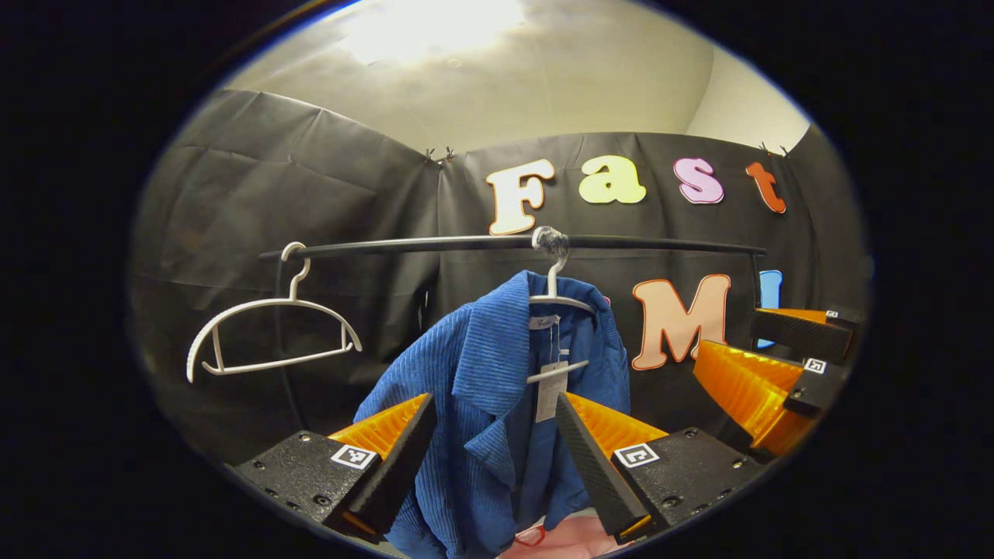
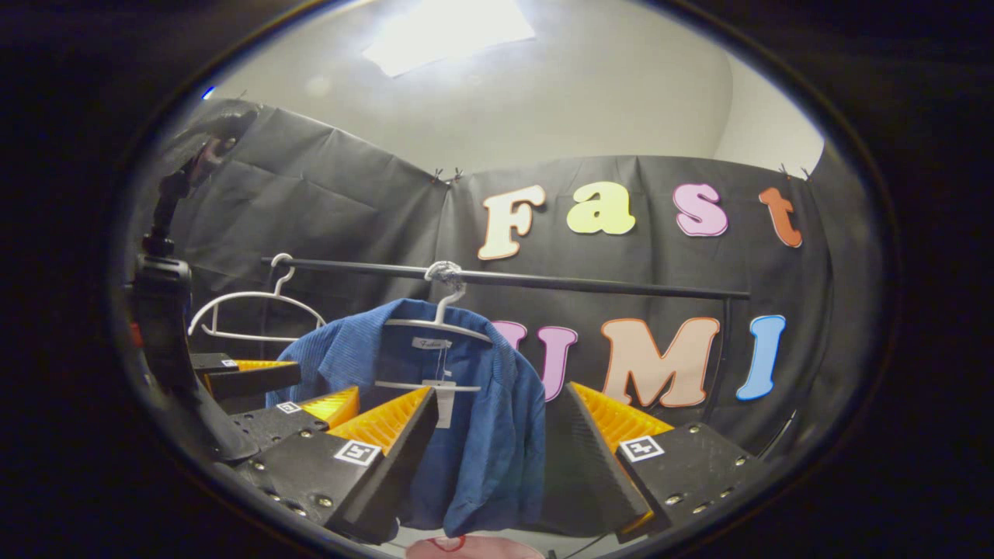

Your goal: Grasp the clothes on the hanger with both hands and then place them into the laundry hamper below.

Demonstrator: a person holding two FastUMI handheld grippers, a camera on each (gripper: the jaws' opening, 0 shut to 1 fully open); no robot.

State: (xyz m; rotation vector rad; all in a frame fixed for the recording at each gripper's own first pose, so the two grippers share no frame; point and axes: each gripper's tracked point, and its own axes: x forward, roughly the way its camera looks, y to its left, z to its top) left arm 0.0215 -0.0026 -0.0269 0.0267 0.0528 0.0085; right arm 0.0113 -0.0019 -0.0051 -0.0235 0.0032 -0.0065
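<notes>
We saw a black rail (image 1: 466,244) crossing the booth, and from it hung a blue corduroy jacket (image 1: 481,404) on a white hanger (image 1: 555,299). An empty white hanger (image 1: 272,330) hung further along the rail. The left gripper (image 1: 493,435) had its jaws spread around the jacket's front, not pressing it. The right gripper (image 2: 489,439) was likewise spread before the jacket. Something pink (image 1: 559,539) lay below.
</notes>
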